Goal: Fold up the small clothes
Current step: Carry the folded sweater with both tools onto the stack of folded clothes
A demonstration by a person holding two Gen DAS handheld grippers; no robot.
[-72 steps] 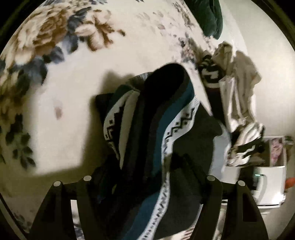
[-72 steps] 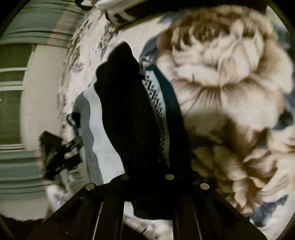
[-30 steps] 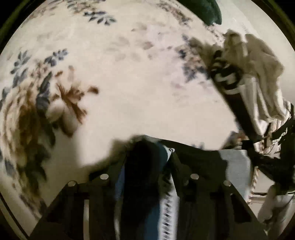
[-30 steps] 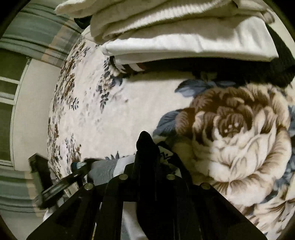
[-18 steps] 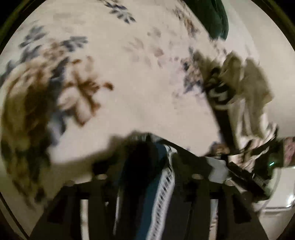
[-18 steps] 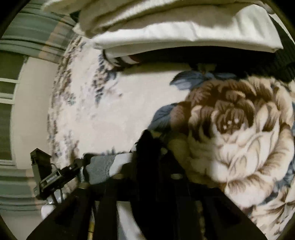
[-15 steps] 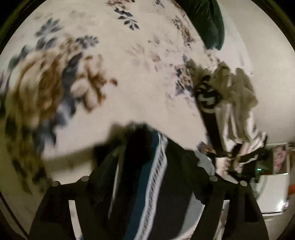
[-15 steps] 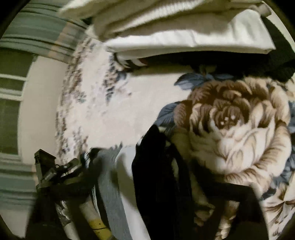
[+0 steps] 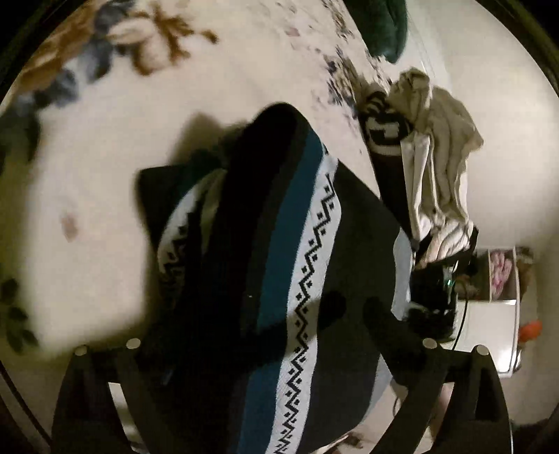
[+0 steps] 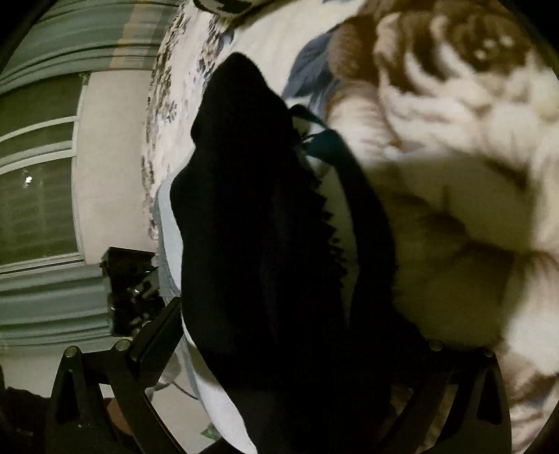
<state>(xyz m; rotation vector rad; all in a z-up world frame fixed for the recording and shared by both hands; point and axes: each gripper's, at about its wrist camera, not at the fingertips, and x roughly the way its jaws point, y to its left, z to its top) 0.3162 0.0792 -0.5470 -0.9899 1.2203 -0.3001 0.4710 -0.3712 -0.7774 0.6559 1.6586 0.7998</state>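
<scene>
- The dark knitted garment with a teal stripe and a white zigzag band [image 9: 290,265] is lying on the cream floral plush blanket [image 9: 104,195], running from 6 o'clock up toward 12 o'clock in the left wrist view, between the two black fingers of the left gripper [image 9: 279,349].
- The left gripper's fingers are standing wide and are opening at this moment; the cloth is sitting in the gap between them, and no pad is pressing on it as far as the picture shows.
- In the right wrist view the same garment [image 10: 251,244] is filling the centre from 6 to 12 o'clock, between the right gripper [image 10: 276,345] fingers, which are spread wide apart and are not pinching the fabric.
- A second ago both pairs of fingers were standing narrow with the fabric bunched tightly between them; now the gaps are wide and the garment is spreading out flatter and reaching further up each view.
- Only the left wrist view is showing the heap of cream and striped clothes [image 9: 433,164] at 2 o'clock, the dark green cushion [image 9: 384,24] at 1 o'clock and a white box [image 9: 489,335] at 4 o'clock.
- Only the right wrist view is showing the large brown rose print [image 10: 454,87] at 2 o'clock and the green window frame [image 10: 38,174] at 9 o'clock.
</scene>
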